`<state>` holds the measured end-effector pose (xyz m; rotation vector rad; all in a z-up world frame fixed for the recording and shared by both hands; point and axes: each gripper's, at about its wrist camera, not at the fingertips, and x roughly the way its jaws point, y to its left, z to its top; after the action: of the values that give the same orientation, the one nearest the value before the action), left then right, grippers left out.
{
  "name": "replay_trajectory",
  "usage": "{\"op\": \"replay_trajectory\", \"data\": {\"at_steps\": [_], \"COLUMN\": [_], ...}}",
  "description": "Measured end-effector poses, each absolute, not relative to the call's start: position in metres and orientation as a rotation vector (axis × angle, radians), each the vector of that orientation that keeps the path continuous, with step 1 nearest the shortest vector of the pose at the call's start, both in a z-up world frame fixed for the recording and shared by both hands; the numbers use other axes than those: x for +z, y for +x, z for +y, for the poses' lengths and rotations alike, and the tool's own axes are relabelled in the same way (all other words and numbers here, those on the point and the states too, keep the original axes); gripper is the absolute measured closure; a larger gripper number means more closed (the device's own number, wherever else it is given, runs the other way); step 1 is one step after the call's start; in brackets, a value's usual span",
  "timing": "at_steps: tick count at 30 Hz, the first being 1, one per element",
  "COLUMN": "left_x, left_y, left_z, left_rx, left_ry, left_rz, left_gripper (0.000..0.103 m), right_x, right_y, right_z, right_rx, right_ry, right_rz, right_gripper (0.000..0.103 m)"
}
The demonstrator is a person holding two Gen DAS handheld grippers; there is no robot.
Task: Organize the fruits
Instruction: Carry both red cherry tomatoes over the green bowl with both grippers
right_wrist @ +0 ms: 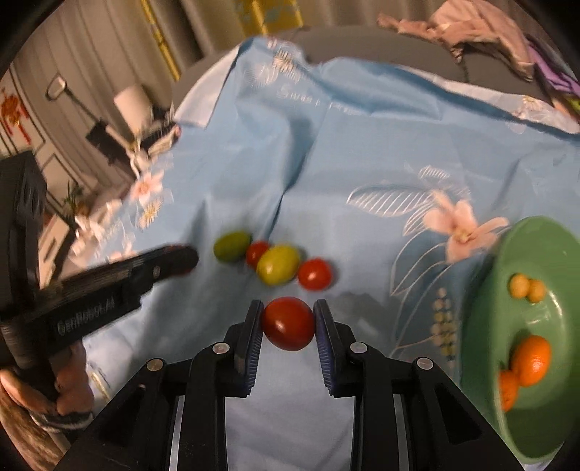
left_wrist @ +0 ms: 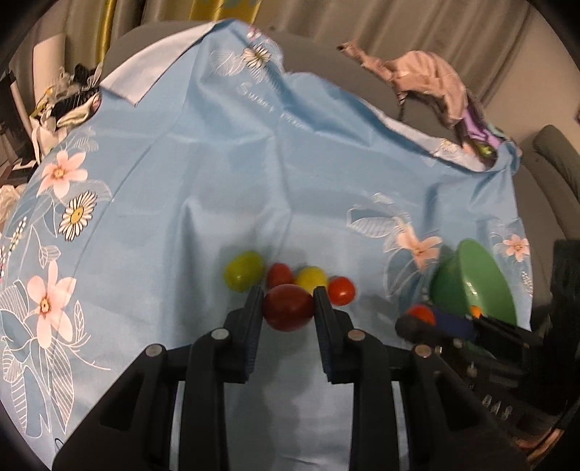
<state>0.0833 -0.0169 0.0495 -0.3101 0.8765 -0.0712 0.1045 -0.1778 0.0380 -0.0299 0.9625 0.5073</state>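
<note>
Four loose fruits and green bowl ahead; left gripper clamps dark red tomato, right gripper clamps red tomato

Beige curtains, grey sofa

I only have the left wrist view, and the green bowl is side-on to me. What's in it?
Observer: Two oranges and two small yellow fruits lie in the bowl.
Operator: Is the right gripper holding anything?
Observer: Yes, the right gripper is shut on a red tomato.
Operator: Is that tomato over the bowl yet?
Observer: No, it is left of the bowl's rim, over the cloth.
</note>
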Motion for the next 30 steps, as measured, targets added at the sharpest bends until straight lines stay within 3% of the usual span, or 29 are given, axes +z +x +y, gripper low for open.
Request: {"op": "replay_trajectory", "data": {"at_steps": [17, 30], "left_x": [0.097, 0.102], "left_y": [0.057, 0.075], "left_z": [-0.072, -0.123], "left_rx": [-0.192, -0.251], "left_ry": [-0.227, -0.289], "left_rz": [0.737, 0.722], "left_gripper": [0.075, 0.075], "right_x": [0.089, 0.11], "right_y": [0.101, 0.096], "right_z": [-0.241, -0.287], "right_rx": [0.439, 0.329], "right_ry": [0.132, 0.171], "right_rz": [0.809, 0.731], "right_gripper": [0.073, 0.073]}}
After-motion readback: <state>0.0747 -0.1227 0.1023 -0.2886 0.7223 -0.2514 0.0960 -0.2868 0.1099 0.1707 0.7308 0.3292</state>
